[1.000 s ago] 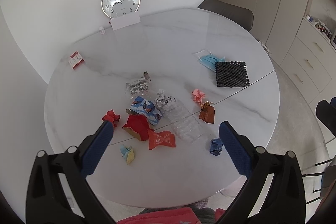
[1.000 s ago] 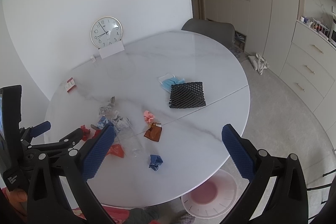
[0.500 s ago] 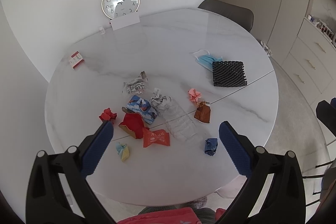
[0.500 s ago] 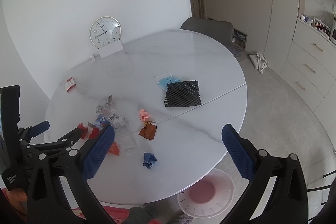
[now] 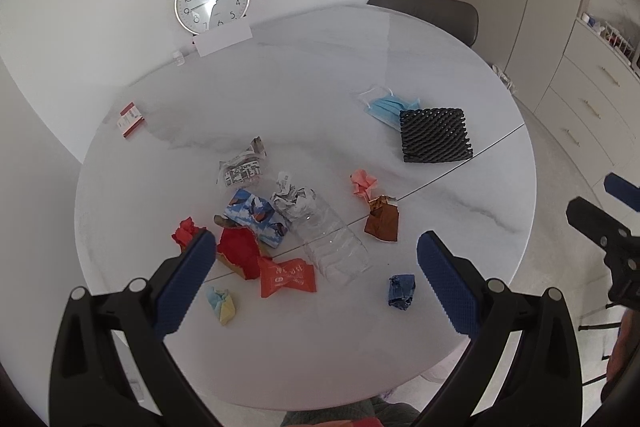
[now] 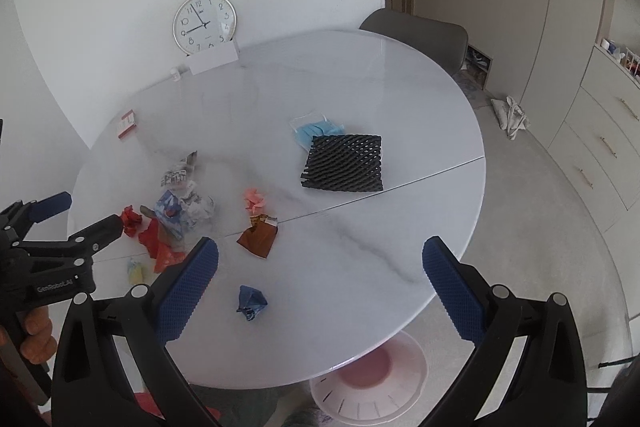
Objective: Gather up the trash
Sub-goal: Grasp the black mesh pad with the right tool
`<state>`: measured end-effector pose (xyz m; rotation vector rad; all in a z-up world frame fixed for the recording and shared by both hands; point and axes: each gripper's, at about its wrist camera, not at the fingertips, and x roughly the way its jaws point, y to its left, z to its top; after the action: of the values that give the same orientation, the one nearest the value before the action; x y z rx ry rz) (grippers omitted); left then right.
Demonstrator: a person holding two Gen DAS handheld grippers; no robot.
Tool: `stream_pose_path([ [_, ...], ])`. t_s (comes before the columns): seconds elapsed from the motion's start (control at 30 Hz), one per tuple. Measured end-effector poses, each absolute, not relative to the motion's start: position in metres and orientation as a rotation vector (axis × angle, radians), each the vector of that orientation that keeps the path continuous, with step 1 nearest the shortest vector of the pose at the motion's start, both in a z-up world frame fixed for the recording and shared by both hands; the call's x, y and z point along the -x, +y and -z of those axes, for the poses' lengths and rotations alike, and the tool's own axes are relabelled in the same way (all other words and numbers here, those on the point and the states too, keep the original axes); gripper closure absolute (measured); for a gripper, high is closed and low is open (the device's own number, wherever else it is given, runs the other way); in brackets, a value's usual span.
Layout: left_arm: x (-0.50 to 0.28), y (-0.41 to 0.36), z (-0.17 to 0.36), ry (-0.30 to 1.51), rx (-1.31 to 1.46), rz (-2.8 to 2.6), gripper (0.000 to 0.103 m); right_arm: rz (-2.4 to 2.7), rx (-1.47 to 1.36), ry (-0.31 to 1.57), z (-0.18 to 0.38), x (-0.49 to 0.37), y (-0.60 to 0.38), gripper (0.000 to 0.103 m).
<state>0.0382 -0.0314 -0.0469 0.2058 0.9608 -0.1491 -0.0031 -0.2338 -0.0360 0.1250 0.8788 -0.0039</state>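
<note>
Both grippers hang above the near edge of the round table (image 5: 400,67), each with its jaws wide apart and nothing in them. The trash lies on the table ahead of them. Most of it sits in a heap in front of the left gripper (image 5: 316,259): a red wrapper (image 5: 286,277), a red torn paper (image 5: 238,251) and a squashed clear bottle (image 5: 328,231). The bottle's long side runs from far-left to near-right. A little blue wad (image 6: 251,301) lies alone at the near edge, right between the fingers of the right gripper (image 6: 320,277). I think the right one is closest to it. A pink bin (image 6: 370,379) waits on the floor under the table edge.
</note>
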Motion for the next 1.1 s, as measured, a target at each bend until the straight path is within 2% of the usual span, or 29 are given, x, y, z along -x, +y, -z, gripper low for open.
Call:
stream_pose_path([
  [0.33,-0.159,-0.048,0.093,1.016,-0.217,0.26,0.006,-0.06,-0.226,0.968,0.119,-0.147,-0.291,0.003],
  [0.53,-0.235,-0.077,0.117,0.983,-0.309,0.354,0.006,-0.081,-0.272,1.051,0.171,-0.231,-0.328,0.016],
  [0.63,-0.259,-0.09,0.129,1.001,-0.345,0.396,0.006,-0.117,-0.34,1.085,0.193,-0.254,-0.339,0.024],
  [0.73,-0.274,-0.099,0.139,1.026,-0.35,0.418,0.006,-0.159,-0.394,1.132,0.208,-0.267,-0.342,0.044],
  [0.8,-0.279,-0.104,0.144,1.044,-0.336,0.43,0.006,-0.183,-0.433,1.151,0.212,-0.268,-0.342,0.063],
  [0.9,-0.284,-0.11,0.153,1.077,-0.307,0.441,0.006,-0.193,-0.467,1.151,0.211,-0.263,-0.342,0.076],
  [0.97,-0.286,-0.116,0.157,1.089,-0.292,0.443,0.006,-0.194,-0.498,1.134,0.205,-0.255,-0.344,0.083],
  [1.1,-0.296,-0.132,0.161,1.125,-0.241,0.453,0.006,-0.168,-0.522,1.068,0.177,-0.223,-0.349,0.084],
])
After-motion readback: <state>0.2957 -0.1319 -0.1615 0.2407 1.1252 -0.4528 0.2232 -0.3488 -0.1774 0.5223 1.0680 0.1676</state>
